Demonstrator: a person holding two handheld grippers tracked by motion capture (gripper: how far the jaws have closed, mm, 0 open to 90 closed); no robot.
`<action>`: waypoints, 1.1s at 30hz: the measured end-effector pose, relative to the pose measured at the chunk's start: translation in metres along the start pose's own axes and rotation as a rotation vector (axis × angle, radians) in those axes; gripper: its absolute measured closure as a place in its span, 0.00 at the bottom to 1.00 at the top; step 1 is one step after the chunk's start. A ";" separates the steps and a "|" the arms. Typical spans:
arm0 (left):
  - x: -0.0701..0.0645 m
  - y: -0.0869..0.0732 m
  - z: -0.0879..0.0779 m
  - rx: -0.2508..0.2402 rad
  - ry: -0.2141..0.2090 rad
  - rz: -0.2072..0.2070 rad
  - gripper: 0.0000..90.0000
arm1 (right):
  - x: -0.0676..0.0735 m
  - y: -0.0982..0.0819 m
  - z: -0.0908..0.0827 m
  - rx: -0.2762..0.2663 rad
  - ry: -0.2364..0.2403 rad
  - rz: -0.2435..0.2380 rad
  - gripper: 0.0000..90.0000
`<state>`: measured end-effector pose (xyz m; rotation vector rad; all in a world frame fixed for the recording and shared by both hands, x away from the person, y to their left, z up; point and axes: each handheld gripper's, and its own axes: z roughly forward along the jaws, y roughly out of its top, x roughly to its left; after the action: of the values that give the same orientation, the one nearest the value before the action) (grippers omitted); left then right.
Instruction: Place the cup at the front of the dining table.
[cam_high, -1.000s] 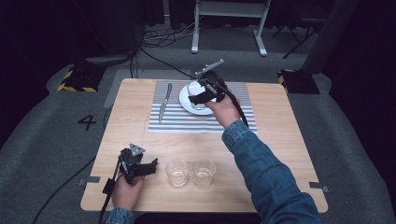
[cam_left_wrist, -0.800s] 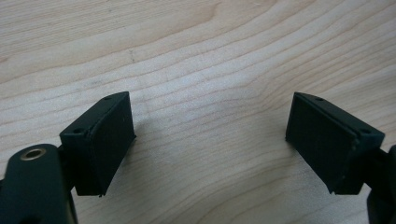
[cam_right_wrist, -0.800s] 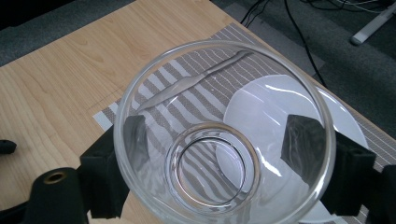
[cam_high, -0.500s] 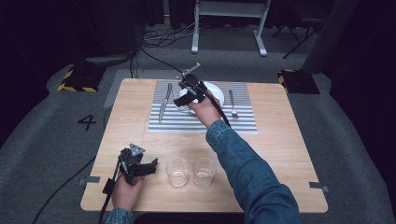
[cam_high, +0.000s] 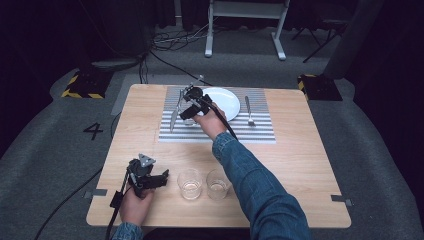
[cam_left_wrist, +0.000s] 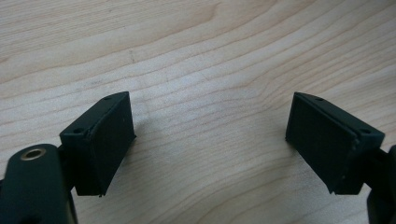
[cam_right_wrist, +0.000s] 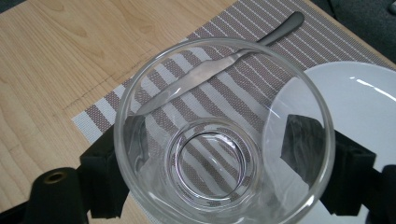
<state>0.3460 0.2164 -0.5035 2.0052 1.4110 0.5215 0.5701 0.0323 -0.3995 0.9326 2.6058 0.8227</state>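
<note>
Two glasses (cam_high: 203, 183) stand in the lower middle of the high view, near the left claw (cam_high: 161, 179) resting on the worktop (cam_high: 300, 165). In the upper middle, the right claw (cam_high: 186, 106) carries a third glass over the striped placemat (cam_high: 260, 131), between the knife (cam_high: 174, 111) and the white plate (cam_high: 226, 102).

In the left gripper view, that claw (cam_left_wrist: 210, 135) stands wide, nothing between its jaws (bare wood below).

In the right gripper view, the right claw (cam_right_wrist: 215, 172) is clamped on the clear glass (cam_right_wrist: 224, 135), centre frame, with the knife (cam_right_wrist: 205, 74) behind it. I'd worry that setting it down here clips the knife blade or the plate (cam_right_wrist: 355, 107) rim and tips it.
</note>
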 end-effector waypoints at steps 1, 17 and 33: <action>0.000 0.000 0.000 0.002 0.000 0.000 0.17 | 0.001 -0.001 0.004 -0.002 0.001 0.002 0.22; 0.000 0.000 0.000 0.002 -0.001 0.000 0.17 | 0.003 -0.008 0.034 0.011 0.048 0.047 0.22; 0.000 0.000 0.000 0.002 0.000 0.000 0.17 | 0.005 -0.018 0.039 0.010 0.051 -0.009 0.22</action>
<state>0.3459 0.2164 -0.5034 2.0065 1.4120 0.5198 0.5732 0.0411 -0.4417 0.9142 2.6579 0.8424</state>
